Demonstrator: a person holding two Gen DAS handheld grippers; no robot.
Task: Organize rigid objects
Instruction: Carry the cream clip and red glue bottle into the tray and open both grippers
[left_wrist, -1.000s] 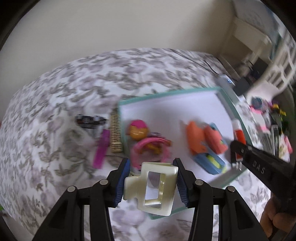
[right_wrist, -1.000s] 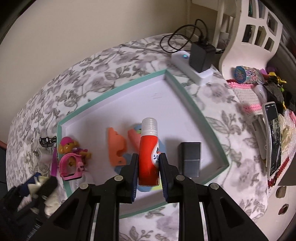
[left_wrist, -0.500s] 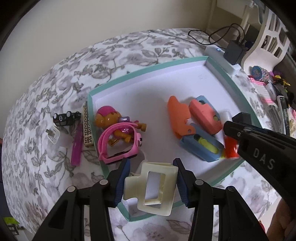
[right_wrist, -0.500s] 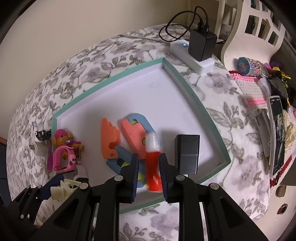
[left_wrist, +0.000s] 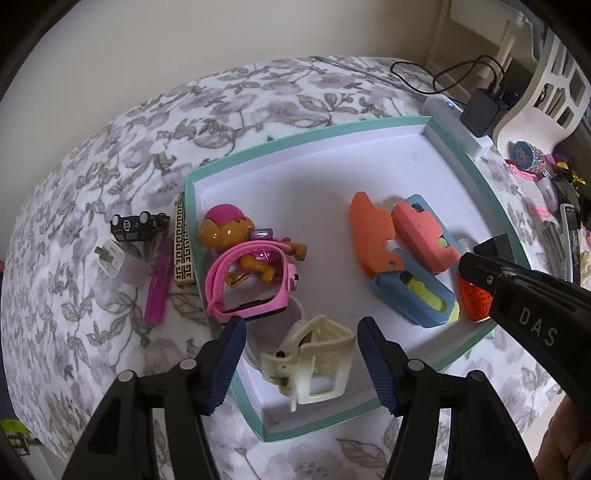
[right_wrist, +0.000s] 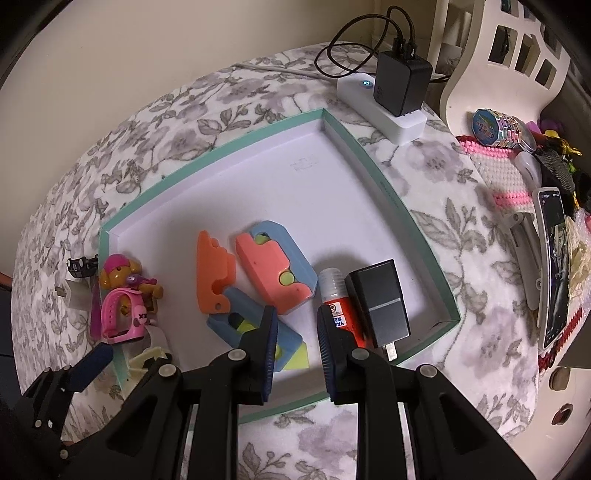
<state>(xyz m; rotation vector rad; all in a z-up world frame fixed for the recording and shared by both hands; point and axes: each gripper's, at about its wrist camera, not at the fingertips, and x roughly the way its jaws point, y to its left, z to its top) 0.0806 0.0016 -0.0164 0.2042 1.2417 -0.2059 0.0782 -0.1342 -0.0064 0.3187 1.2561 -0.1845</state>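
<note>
Two grippers have just let go over the teal-rimmed tray (left_wrist: 476, 177); the left gripper (left_wrist: 299, 356), jaws apart, has dropped the cream hair clip (left_wrist: 314, 365) at the near edge; the right gripper (right_wrist: 295, 334), also parted, leaves the red glue stick (right_wrist: 338, 304) beside the black charger (right_wrist: 380, 299) near the right corner; several items outside the left edge await.

A home bedroom: floral bedspread (right_wrist: 436, 173), power strip (right_wrist: 380, 107) with charger (right_wrist: 402, 83), toys in a tray (right_wrist: 388, 192).
</note>
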